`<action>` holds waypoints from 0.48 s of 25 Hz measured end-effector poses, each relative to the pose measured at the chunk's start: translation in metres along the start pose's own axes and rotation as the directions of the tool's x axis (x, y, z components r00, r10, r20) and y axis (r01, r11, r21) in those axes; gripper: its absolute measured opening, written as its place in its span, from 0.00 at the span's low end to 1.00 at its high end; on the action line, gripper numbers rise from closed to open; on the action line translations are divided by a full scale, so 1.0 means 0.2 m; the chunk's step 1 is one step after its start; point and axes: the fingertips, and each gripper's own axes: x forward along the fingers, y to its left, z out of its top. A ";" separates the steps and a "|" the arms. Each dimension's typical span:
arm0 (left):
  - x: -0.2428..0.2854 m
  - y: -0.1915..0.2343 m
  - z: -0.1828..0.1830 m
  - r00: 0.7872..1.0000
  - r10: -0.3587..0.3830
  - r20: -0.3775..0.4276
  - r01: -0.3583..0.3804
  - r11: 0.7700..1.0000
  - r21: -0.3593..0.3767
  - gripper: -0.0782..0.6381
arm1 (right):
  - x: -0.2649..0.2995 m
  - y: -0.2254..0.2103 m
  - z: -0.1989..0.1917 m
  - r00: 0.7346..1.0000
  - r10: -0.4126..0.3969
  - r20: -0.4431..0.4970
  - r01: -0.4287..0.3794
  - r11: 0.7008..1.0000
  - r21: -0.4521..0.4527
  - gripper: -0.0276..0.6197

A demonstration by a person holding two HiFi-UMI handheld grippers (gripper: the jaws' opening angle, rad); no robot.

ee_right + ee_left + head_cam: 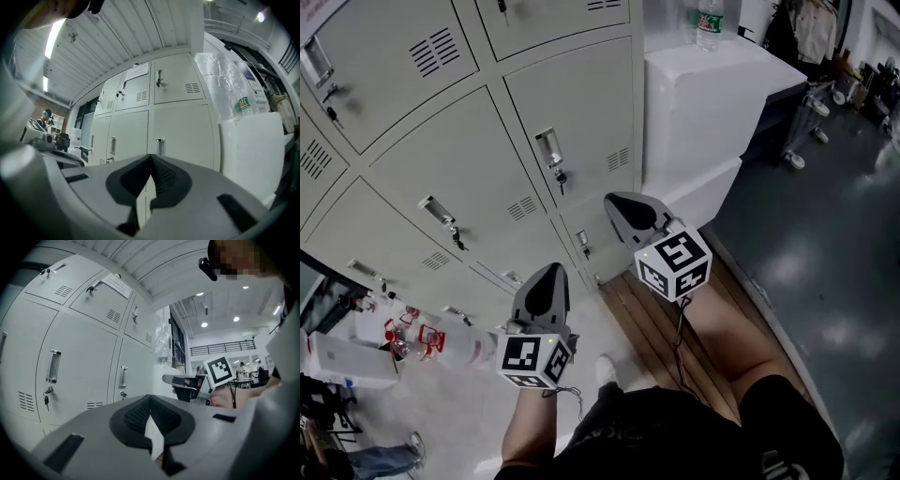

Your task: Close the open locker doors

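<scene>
Locker doors [553, 122] fill the left, and the near ones all sit flush shut. A dark gap at the far left edge may be an open one, hard to say. Both grippers hover near the doors, touching none. The left gripper [549, 274] is pinched closed and empty, and the right gripper [617, 202] is likewise closed on nothing. A white cabinet [712, 103] stands just beside the lockers.

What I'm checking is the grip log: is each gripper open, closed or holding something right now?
Left gripper: closed, holding nothing.
Right gripper: closed, holding nothing.
</scene>
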 end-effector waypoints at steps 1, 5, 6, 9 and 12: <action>-0.02 -0.05 0.00 1.000 0.001 0.001 -0.001 1.000 0.001 0.12 | -0.06 0.01 0.00 1.000 0.002 0.000 -0.002 1.000 -0.002 0.05; -0.14 -0.25 -0.03 1.000 0.009 0.005 -0.009 1.000 0.009 0.12 | -0.31 0.06 0.00 1.000 0.014 -0.006 -0.014 1.000 -0.009 0.05; -0.17 -0.30 -0.03 1.000 0.013 0.007 -0.014 1.000 0.010 0.12 | -0.37 0.07 0.00 1.000 0.019 -0.008 -0.019 1.000 -0.010 0.05; -0.29 -0.43 -0.03 0.999 0.035 0.015 -0.035 0.999 0.009 0.12 | -0.55 0.14 0.00 0.999 0.039 -0.017 -0.039 0.999 -0.010 0.05; -0.41 -0.54 -0.03 0.998 0.067 0.021 -0.067 0.998 0.009 0.12 | -0.69 0.22 -0.01 0.997 0.065 -0.029 -0.065 0.998 -0.013 0.05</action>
